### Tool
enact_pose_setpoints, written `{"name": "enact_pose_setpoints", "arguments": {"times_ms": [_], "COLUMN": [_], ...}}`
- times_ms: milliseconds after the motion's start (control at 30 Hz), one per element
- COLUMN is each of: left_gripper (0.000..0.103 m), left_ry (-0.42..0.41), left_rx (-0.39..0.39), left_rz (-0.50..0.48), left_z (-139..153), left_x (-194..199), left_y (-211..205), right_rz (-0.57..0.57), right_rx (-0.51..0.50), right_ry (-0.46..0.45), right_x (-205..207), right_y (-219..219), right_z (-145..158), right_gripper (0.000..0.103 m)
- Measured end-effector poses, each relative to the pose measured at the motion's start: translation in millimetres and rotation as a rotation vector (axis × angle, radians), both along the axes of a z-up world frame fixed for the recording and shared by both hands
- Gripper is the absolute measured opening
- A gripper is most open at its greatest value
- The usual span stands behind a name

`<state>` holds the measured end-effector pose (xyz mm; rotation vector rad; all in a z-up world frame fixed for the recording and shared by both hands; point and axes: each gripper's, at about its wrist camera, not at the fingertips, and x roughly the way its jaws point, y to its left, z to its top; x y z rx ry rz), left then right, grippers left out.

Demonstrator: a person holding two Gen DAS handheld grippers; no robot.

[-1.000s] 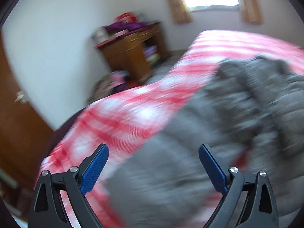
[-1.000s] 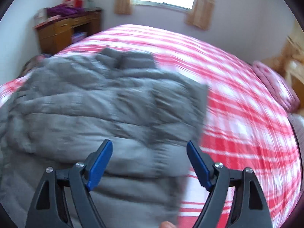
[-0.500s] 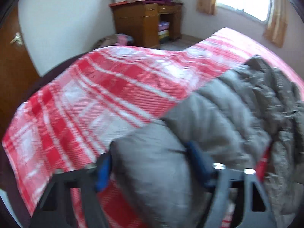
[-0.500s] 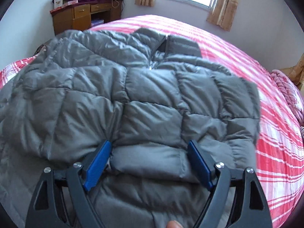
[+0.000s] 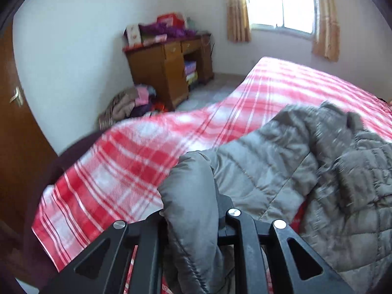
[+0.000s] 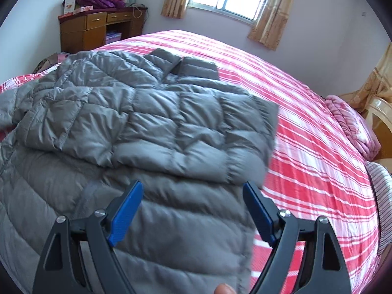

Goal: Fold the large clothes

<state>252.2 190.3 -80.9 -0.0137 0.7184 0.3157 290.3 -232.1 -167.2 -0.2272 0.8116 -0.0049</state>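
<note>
A grey quilted puffer jacket [image 6: 152, 122] lies on the red and white plaid bed [image 6: 306, 147], collar toward the window, with one sleeve folded across its chest. My left gripper [image 5: 193, 210] is shut on the cuff end of the jacket's other sleeve [image 5: 191, 183], which hides its pads. The rest of the jacket [image 5: 318, 171] spreads to the right in the left wrist view. My right gripper [image 6: 193, 210] is open and empty, hovering just above the jacket's lower half; its blue fingers [image 6: 127, 205] show.
A wooden desk [image 5: 169, 71] with clutter on top stands by the far wall under a curtained window [image 5: 281, 2]. A heap of clothes [image 5: 127, 105] lies on the floor beside it. A brown door [image 5: 14, 127] is at left. A pink folded blanket [image 6: 352, 125] lies at the bed's right edge.
My left gripper came down over the sleeve end and shut on it, then lifted it a little. My right gripper stayed open and drew back toward the jacket's hem.
</note>
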Motion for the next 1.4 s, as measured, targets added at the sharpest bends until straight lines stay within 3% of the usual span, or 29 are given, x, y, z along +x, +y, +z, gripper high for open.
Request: {"name": "enact_pose_setpoints", "arguments": {"times_ms": [200, 333, 500, 567, 600, 633, 667, 700, 767, 900, 967, 1100, 1233, 1400], "left_gripper": [0.014, 0.014, 0.014, 0.023, 0.043, 0.073, 0.086, 0.093, 0.093, 0.093, 0.093, 0.093, 0.093, 0.093], "left_ry": [-0.106, -0.135, -0.151, -0.137, -0.126, -0.117, -0.116, -0.122, -0.101, -0.039, -0.053, -0.115, -0.105, 0.023], "left_rx": [0.042, 0.058, 0.03, 0.029, 0.027, 0.019, 0.015, 0.027, 0.07, 0.058, 0.033, 0.057, 0.12, 0.125], "left_rz": [-0.143, -0.257, -0.438, -0.468, -0.477, -0.48, -0.471, -0.461, -0.461, -0.456, -0.453, -0.424, -0.291, -0.057], "left_z": [58, 69, 62, 51, 44, 37, 28, 20, 2, -21, -20, -15, -20, -56], "left_x": [17, 35, 43, 48, 52, 55, 58, 56, 61, 64, 57, 40, 43, 63], "left_y": [-75, -140, -238, -269, -278, -286, -293, -296, -305, -291, -277, -244, -197, -139], "right_rz": [-0.093, -0.155, -0.198, -0.208, -0.214, -0.218, -0.221, -0.224, -0.227, -0.224, -0.212, -0.166, -0.088, 0.046], "right_rx": [0.047, 0.09, 0.126, 0.136, 0.141, 0.148, 0.152, 0.158, 0.165, 0.18, 0.19, 0.207, 0.276, 0.393], "right_ry": [0.004, -0.006, -0.018, -0.021, -0.023, -0.022, -0.02, -0.021, -0.024, -0.028, -0.031, -0.035, -0.033, 0.0], "right_x": [-16, -32, -46, -52, -53, -55, -55, -56, -57, -56, -54, -49, -42, -16], "right_y": [-49, -79, -105, -114, -117, -119, -121, -123, -126, -127, -125, -110, -89, -44], "right_z": [-12, -17, -21, -23, -24, -25, -26, -26, -27, -26, -22, -6, 17, 33], "right_gripper": [0.086, 0.086, 0.086, 0.086, 0.086, 0.086, 0.086, 0.086, 0.086, 0.086, 0.086, 0.086, 0.086, 0.086]}}
